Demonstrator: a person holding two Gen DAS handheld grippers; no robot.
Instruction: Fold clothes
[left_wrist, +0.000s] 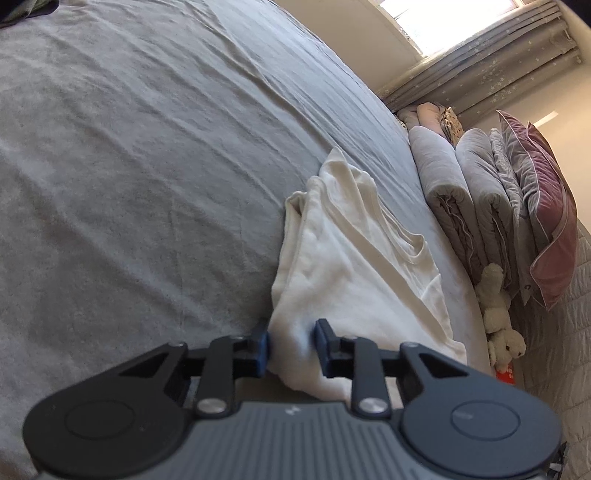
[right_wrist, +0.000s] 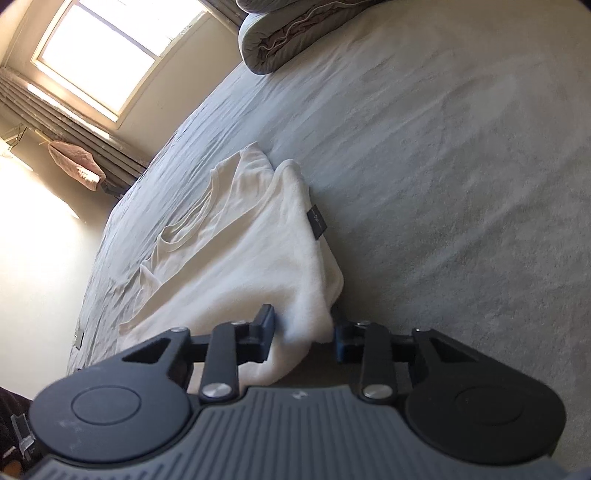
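On grey bed (left_wrist: 147, 166), white shirt (left_wrist: 354, 266) lies at your 1 o'clock. Left gripper (left_wrist: 291, 347) and right gripper (right_wrist: 304, 334) each pinch hem, probably both layers. Mid-fold; carry hem evenly toward collar.

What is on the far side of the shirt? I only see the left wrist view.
Observer: A small dark tag sticks out from the shirt edge.
Operator: Is the other gripper holding the shirt too?
Observer: Its jaws sit either side of the near hem; the right gripper looks only partly closed.
Operator: Anything else over there?
Observer: A pink cloth hangs below the window.
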